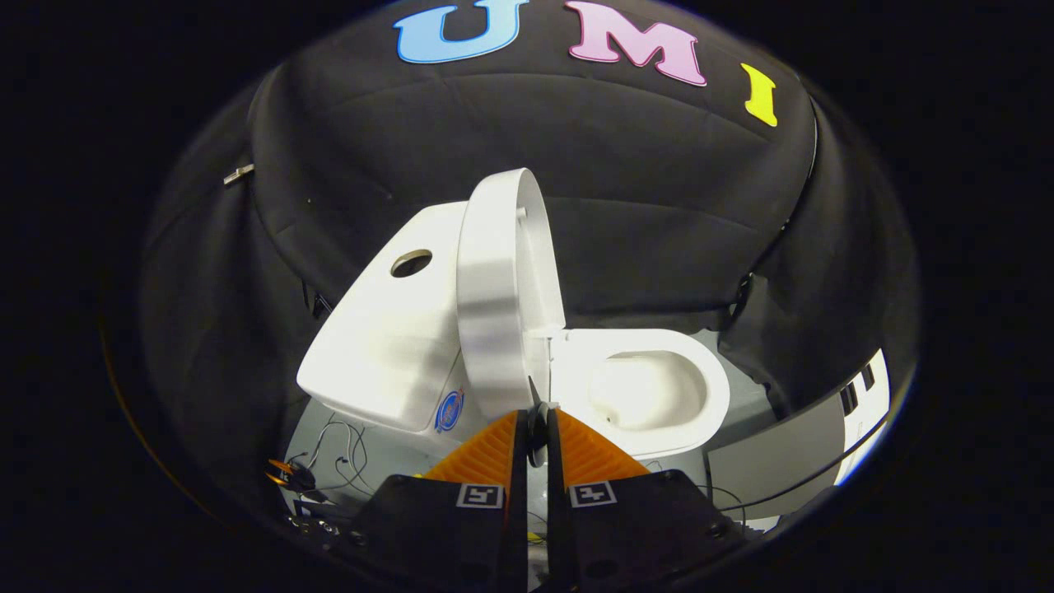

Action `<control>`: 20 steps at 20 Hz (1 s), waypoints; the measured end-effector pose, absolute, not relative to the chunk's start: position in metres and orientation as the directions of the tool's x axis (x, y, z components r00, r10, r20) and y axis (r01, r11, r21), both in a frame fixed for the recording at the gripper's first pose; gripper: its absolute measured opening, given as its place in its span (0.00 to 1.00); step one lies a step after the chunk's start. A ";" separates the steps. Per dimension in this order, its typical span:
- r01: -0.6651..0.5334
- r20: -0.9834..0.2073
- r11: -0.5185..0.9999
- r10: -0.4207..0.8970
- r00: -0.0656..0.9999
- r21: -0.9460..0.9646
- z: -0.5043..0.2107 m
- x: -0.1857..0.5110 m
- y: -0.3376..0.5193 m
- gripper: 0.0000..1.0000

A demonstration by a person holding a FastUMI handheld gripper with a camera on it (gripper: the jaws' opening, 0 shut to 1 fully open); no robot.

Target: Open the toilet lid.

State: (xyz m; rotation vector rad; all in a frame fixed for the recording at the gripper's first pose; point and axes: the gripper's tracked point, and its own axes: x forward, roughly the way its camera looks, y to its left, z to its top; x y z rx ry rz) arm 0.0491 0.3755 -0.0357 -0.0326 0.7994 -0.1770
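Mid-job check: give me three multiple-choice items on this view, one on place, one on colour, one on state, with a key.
1. Where is the lid relative to the claw?
A. Just ahead
B. Behind it
C. Beneath it

2. What colour is the bowl?
A. Grey
B. White
C. Blue

3. How does the lid stand?
A. Flat on the bowl
B. Raised upright beside the tank
C. Detached on the floor

Key: A, the lid's edge sits just beyond the nearly closed fingertips; B, the rim and basin look white; B, the lid stands on edge and the bowl is exposed.
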 end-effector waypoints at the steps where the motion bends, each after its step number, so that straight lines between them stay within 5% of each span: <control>1: 0.144 -0.706 0.983 -0.182 0.685 -0.114 -0.037 0.050 0.378 0.16; 13: 0.073 -0.662 0.971 -0.210 0.720 -0.228 -0.041 0.057 0.398 0.26; 16: 0.030 -0.667 0.984 -0.140 0.731 -0.174 -0.044 0.061 0.405 0.55; 18: 0.031 -0.676 0.983 -0.146 0.722 -0.179 -0.046 0.059 0.400 0.99; 20: 0.027 -0.672 0.981 -0.151 0.725 -0.192 -0.044 0.060 0.395 0.99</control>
